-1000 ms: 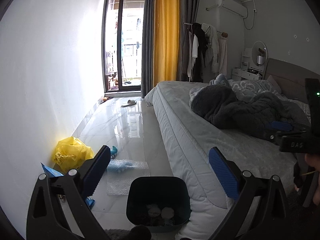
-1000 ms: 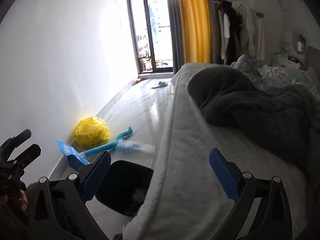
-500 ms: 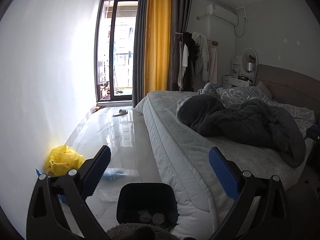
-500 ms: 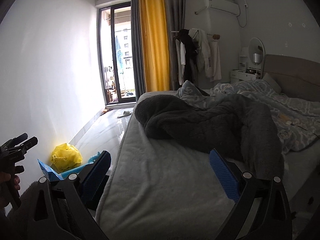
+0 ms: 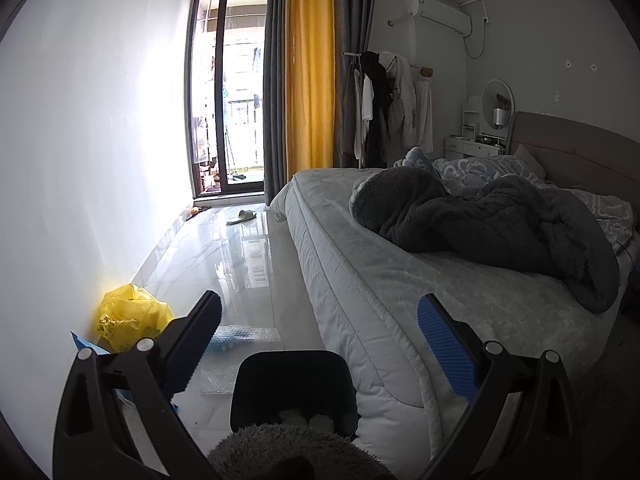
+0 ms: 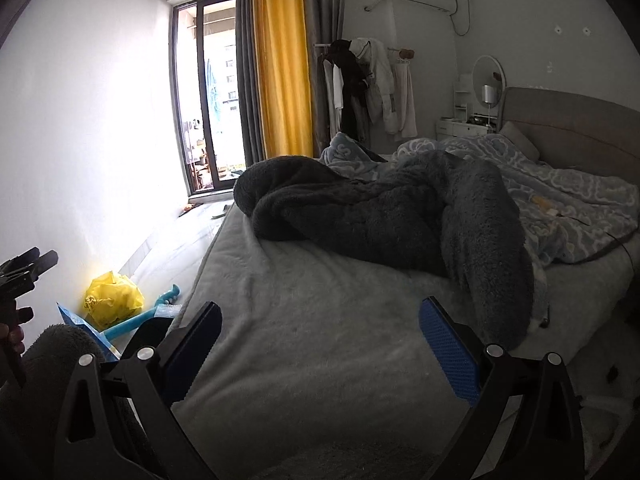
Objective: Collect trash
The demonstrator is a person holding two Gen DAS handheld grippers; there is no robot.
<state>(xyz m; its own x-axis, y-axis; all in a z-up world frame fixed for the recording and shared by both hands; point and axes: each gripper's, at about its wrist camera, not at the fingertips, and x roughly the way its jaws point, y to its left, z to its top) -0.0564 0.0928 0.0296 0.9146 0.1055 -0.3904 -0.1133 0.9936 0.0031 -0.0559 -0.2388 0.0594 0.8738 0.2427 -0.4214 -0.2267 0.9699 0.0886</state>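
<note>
A dark trash bin (image 5: pixel 294 390) stands on the floor beside the bed, with crumpled white trash inside. A yellow plastic bag (image 5: pixel 130 320) lies by the wall, also in the right wrist view (image 6: pixel 112 300). A blue packet (image 6: pixel 86 330), a bubble wrap sheet (image 5: pixel 240 338) and a teal brush (image 6: pixel 154 312) lie near it. My left gripper (image 5: pixel 320 344) is open and empty, above the bin. My right gripper (image 6: pixel 320 346) is open and empty, over the bed. The left gripper also shows at the left edge of the right wrist view (image 6: pixel 24 272).
The bed (image 5: pixel 400 280) fills the right side, with a dark grey fleece blanket (image 6: pixel 380 220) and a patterned duvet (image 6: pixel 560 192). A slipper (image 5: pixel 242 216) lies on the glossy floor near the balcony door. A clothes rack (image 5: pixel 384 108) and a vanity (image 5: pixel 476 144) stand at the back.
Both grippers have risen and pulled back. The bin has dropped lower in the left view. The right view has swung from the floor onto the bed. Both stay open.
</note>
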